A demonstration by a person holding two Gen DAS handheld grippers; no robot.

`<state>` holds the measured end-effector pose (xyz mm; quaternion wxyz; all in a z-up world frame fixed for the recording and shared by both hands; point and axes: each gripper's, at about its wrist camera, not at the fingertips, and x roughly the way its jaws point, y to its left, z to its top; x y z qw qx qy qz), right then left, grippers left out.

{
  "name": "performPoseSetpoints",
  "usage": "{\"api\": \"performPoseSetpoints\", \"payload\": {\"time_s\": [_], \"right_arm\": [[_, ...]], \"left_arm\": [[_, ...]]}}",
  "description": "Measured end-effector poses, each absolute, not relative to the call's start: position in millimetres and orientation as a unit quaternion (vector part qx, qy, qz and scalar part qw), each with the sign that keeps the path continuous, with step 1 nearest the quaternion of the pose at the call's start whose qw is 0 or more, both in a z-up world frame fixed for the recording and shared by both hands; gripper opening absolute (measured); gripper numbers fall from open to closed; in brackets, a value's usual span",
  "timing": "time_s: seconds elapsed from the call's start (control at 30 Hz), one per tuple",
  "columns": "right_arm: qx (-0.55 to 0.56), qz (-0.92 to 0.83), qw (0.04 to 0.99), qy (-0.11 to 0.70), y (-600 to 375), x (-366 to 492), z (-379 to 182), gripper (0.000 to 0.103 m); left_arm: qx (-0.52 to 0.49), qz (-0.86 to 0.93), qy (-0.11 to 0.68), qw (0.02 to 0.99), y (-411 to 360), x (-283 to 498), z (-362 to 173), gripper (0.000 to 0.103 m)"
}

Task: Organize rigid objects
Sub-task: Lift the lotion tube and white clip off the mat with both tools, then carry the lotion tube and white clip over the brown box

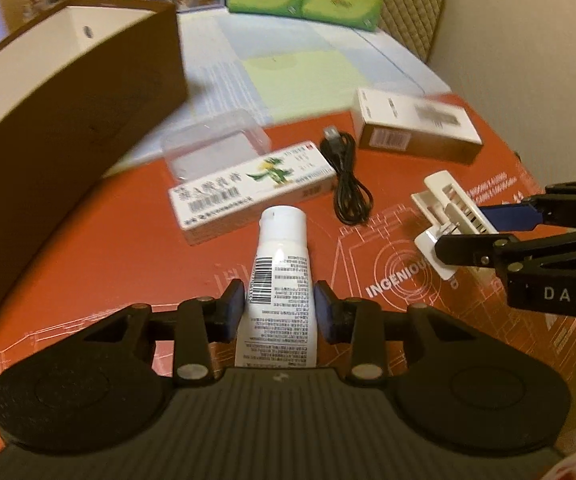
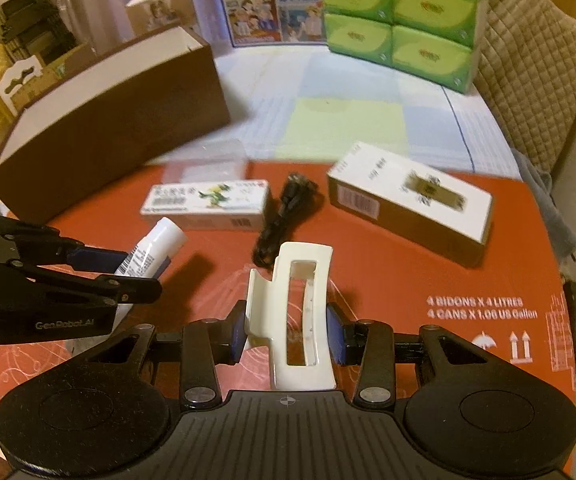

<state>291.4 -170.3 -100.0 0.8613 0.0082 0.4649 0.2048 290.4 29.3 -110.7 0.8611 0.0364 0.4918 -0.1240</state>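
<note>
Nearest us, left gripper (image 1: 279, 308) is clamping the white tube (image 1: 278, 276), right gripper (image 2: 288, 334) clamping the hair claw (image 2: 301, 312); we are risking either slipping, being gripped narrowly.

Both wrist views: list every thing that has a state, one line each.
Left claw: shut on white tube.
Right claw: shut on white hair clip.
Brown box: open-topped.
Clear plastic case: lying empty.
Black cable: coiled, loose.
</note>
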Motion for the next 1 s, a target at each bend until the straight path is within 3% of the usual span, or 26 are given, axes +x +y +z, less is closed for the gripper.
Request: {"api": "performPoseSetpoints", "payload": {"time_s": [1.0], "right_arm": [[-0.022, 0.367, 0.844, 0.391, -42, 332, -35, 0.037]], "left_arm": [[-0.050, 0.019, 0.406, 0.912, 146, 276, -10, 0.033]]}}
